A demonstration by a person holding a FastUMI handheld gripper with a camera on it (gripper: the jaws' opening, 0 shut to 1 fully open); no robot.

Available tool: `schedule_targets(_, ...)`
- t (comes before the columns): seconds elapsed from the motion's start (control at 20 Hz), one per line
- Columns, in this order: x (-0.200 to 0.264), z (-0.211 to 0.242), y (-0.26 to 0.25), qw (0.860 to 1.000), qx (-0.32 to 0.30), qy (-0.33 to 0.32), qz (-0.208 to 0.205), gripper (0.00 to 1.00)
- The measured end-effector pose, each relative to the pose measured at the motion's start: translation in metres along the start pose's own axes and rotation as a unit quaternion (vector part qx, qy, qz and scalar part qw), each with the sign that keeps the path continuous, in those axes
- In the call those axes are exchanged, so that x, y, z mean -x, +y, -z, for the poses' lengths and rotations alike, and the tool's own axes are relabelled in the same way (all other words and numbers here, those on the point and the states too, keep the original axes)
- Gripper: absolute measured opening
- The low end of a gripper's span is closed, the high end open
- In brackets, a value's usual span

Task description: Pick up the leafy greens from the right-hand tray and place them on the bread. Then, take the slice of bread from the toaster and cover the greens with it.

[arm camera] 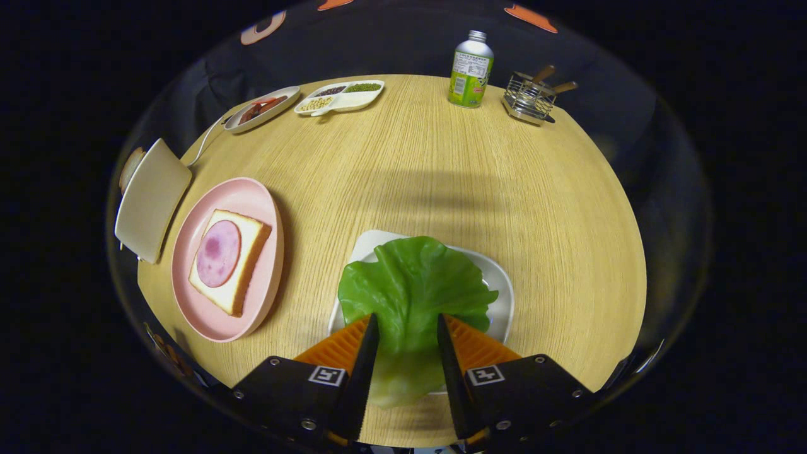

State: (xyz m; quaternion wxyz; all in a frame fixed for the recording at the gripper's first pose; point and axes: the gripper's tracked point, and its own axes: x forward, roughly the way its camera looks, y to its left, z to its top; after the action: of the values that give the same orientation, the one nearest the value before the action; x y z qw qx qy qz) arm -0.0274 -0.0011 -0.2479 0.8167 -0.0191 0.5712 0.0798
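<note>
— green leaf (413, 287) lies on the near white tray (501, 296)?
— yes, its stem between the gripper (408, 331) fingers, spread apart, not pressing. bread (230, 260) with ham sits left on the pink plate (252, 195).

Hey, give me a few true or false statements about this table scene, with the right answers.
1. The lettuce leaf lies on a white tray, its stem end between the fingers of the hand-held gripper. True.
2. The bread on the pink plate is bare. False: a slice of ham lies on the bread.
3. The bottle stands upright beyond the tray. True.
4. The leaf already covers the ham. False: it is on the tray.
</note>
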Motion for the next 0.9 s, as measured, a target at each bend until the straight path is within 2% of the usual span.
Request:
schedule_targets(0.15, 0.000, -0.004, 0.002, 1.000, 0.002, -0.017, 0.003, 0.25)
schedule_targets(0.2, 0.000, -0.005, 0.002, 1.000, 0.002, -0.022, 0.005, 0.21)
schedule_targets(0.25, -0.001, -0.005, 0.001, 1.000, -0.001, -0.025, 0.008, 0.12)
schedule_targets(0.35, 0.001, -0.005, 0.003, 1.000, -0.006, -0.028, 0.004, 0.04)
schedule_targets(0.65, 0.025, -0.021, 0.011, 0.997, -0.034, -0.058, -0.025, 0.02)
schedule_targets(0.9, 0.050, -0.037, 0.025, 0.995, -0.023, -0.089, -0.035, 0.02)
